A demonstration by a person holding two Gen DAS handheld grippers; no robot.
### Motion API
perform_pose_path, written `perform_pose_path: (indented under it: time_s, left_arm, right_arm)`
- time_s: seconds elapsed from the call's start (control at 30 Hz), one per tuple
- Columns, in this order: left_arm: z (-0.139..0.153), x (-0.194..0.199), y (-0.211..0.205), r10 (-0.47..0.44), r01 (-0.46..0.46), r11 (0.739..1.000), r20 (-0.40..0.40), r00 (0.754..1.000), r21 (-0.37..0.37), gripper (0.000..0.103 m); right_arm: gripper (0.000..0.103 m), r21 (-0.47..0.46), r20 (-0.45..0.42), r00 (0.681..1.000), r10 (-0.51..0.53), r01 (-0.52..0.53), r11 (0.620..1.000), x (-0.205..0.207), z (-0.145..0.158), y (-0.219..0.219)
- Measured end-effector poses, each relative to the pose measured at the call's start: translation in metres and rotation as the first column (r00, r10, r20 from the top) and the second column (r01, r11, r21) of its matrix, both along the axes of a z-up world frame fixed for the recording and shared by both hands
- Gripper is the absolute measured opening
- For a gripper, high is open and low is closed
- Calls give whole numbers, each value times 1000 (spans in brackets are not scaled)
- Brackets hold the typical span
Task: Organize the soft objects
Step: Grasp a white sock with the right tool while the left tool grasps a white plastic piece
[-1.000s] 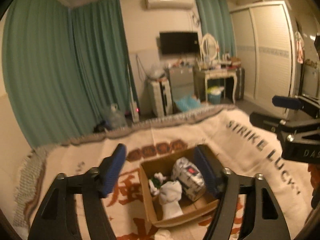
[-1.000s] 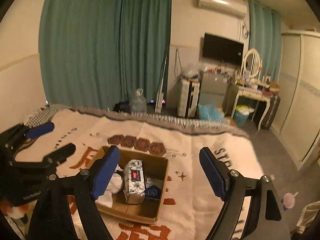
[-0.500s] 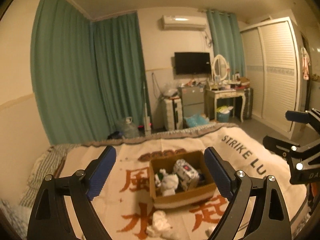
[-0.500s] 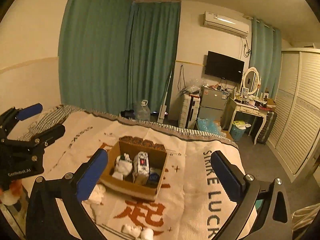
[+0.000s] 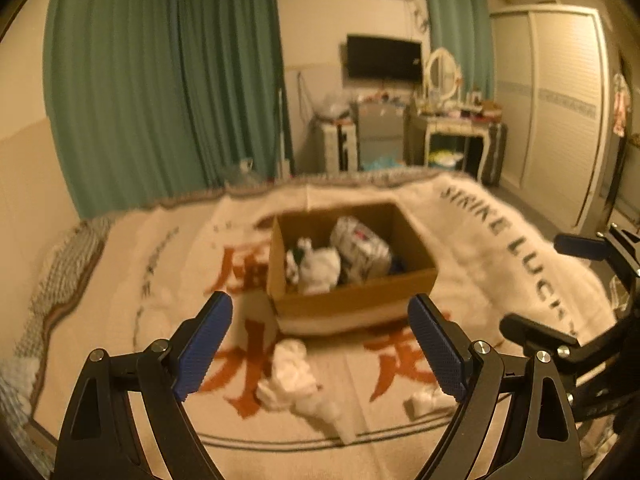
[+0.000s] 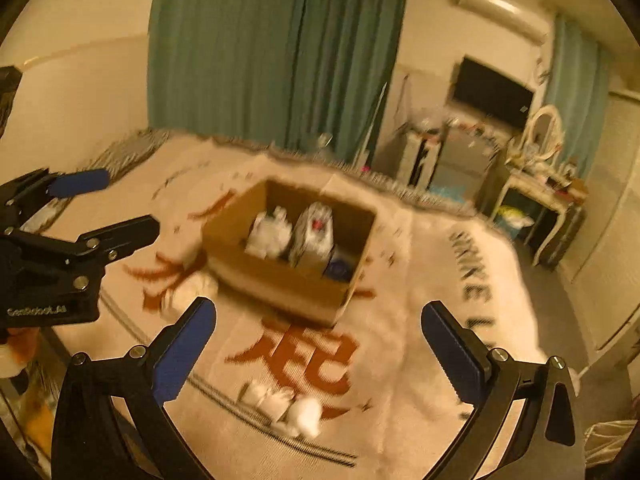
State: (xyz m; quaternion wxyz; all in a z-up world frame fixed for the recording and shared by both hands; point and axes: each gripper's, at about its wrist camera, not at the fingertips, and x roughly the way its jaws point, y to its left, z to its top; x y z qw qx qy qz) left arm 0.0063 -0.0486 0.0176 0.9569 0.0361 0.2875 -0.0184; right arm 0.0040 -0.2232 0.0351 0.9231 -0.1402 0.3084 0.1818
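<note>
An open cardboard box (image 5: 356,300) (image 6: 280,280) sits on a cream blanket with red characters on the bed. Inside it lie a white soft toy (image 5: 320,266) (image 6: 268,234) and a patterned tissue pack (image 5: 360,246) (image 6: 314,232). A white crumpled cloth (image 5: 296,376) lies in front of the box, between my left gripper's (image 5: 320,348) fingers in view. A small white soft thing (image 5: 426,400) (image 6: 288,404) lies at the blanket's near edge, ahead of my right gripper (image 6: 320,356). Both grippers are open, empty and above the bed.
The blanket (image 5: 500,280) covers the bed up to its far fringe. Beyond stand green curtains (image 5: 160,80), a dressing table with a mirror (image 5: 452,120), a wall TV (image 5: 384,58) and a white wardrobe (image 5: 560,120). Another white cloth (image 6: 192,288) lies left of the box.
Both grippers have pulled back from above the box toward the near edge of the bed, then tilted down. The white cloths in front of the box have come into view.
</note>
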Motion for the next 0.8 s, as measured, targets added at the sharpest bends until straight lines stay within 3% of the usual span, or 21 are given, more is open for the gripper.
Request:
perform_pose_path:
  time_s: [0.13,0.3,0.43,0.63,0.77,0.8]
  left_arm:
    - [-33,11,4,21,-24,999,-82,996,-36,91]
    - [-73,19,1,17,-22,999,-176,984,-27,91]
    - [-100,21,-2,1,-8,1000,-238,971,-28,90]
    - [-136,21,-4,-3,1,1000,-322,947,-6,89]
    - [-150,22,-1,-5,-3,1000,-368,930,-23,80]
    - [-152,22,0,-5,-7,1000,-382,924,-31,79]
  right_arm:
    - [103,-31,-89,996,28,-31,999,12,-40,0]
    - [91,-95,-221,974,39,-61,994,25,-100,-4]
    - [83,-89,-319,947,44,-76,993,33,-133,-11]
    - [61,-108,-408,912,49,-102,989,37,-161,-8]
    - [33,-114,-423,905,50,-107,988,38,-165,-5]
    - [31,-117,-416,908,47,-104,988,38,-163,-5]
